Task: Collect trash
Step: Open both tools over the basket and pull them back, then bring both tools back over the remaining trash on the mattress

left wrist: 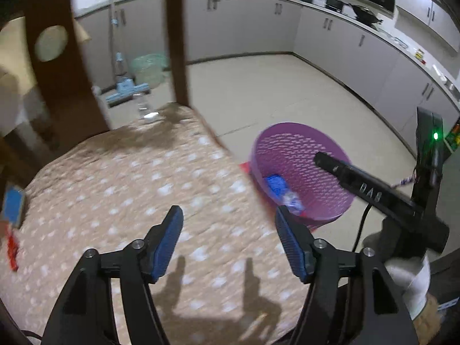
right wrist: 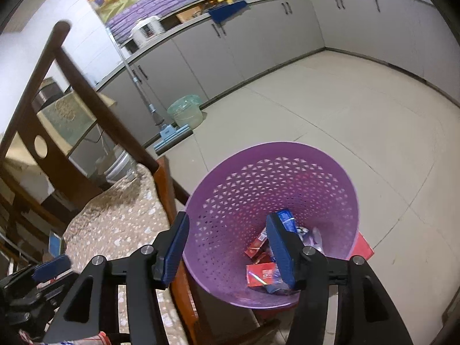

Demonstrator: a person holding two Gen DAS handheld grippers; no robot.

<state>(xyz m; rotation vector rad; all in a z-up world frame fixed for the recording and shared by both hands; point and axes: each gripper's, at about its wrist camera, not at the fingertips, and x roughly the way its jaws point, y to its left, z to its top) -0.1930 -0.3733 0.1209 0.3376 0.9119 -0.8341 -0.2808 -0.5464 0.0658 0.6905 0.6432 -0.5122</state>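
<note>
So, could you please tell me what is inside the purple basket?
The purple basket holds red packets and a blue wrapper. The right gripper's finger covers whatever lies beneath it.

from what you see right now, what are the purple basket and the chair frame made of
The purple basket looks like moulded plastic, matte to slightly glossy: its thin wall is punched with even triangular holes. The chair frame looks like dark stained wood with a smooth, faintly shiny finish, though the grain is hard to make out.
</note>
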